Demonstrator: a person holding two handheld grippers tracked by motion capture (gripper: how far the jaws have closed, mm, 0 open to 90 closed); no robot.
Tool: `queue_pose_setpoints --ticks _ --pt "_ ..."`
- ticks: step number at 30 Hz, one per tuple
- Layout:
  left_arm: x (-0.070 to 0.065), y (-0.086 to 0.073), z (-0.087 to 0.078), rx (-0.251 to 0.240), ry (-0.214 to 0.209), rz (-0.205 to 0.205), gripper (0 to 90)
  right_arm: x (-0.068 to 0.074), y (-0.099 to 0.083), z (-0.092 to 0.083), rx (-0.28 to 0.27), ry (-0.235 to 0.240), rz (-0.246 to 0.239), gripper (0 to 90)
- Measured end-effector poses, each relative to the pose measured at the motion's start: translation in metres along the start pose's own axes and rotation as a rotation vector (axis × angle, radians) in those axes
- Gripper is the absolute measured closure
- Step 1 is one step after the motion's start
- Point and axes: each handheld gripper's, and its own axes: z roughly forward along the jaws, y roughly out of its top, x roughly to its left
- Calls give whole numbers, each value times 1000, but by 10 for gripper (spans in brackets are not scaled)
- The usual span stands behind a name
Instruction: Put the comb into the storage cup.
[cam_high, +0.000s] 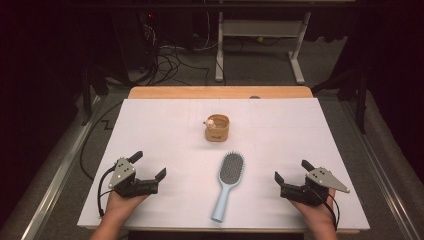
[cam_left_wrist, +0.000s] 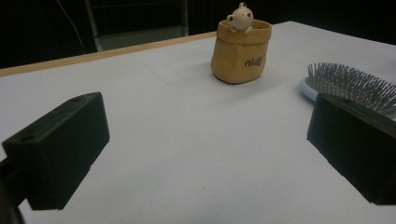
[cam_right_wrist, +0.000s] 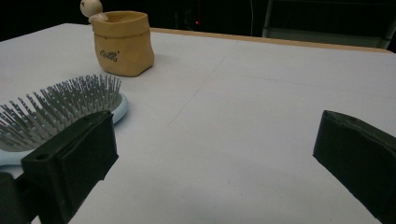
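Observation:
A light blue hairbrush (cam_high: 227, 184) lies bristles up at the middle front of the white table cover (cam_high: 165, 125), its handle toward the person. Behind it stands a small tan bag-shaped pot (cam_high: 217, 128) with a little figure peeking over its rim. My left gripper (cam_high: 148, 165) rests at the front left, open, nothing between its jaws. My right gripper (cam_high: 293, 170) rests at the front right, open and empty too. The left gripper view has the pot (cam_left_wrist: 240, 51) ahead and the brush head (cam_left_wrist: 350, 86) at right. In the right gripper view the brush head (cam_right_wrist: 60, 114) lies at left, the pot (cam_right_wrist: 122, 43) beyond.
The wooden table edge (cam_high: 220, 92) runs along the back of the white cover. Beyond it the floor holds cables (cam_high: 170, 57) and the white legs of another table (cam_high: 297, 55). Metal rails (cam_high: 55, 175) flank both sides.

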Motion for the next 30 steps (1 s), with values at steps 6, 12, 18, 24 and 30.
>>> queue_pose_setpoints --ticks 6,12,18,24,30 --pt "0 0 1 7 1 7 0 0 0 1 2 3 -9 1" --pt "-1 -1 2 17 -4 12 0 0 1 1 -1 5 0 3" --pt "-1 -1 1 8 -2 17 0 2 2 0 15 18 -12 61" --pt "1 -1 2 8 -2 11 0 6 2 0 13 57 -29 314" --pt "0 -1 3 9 -10 8 0 10 4 3 38 131 -20 582"
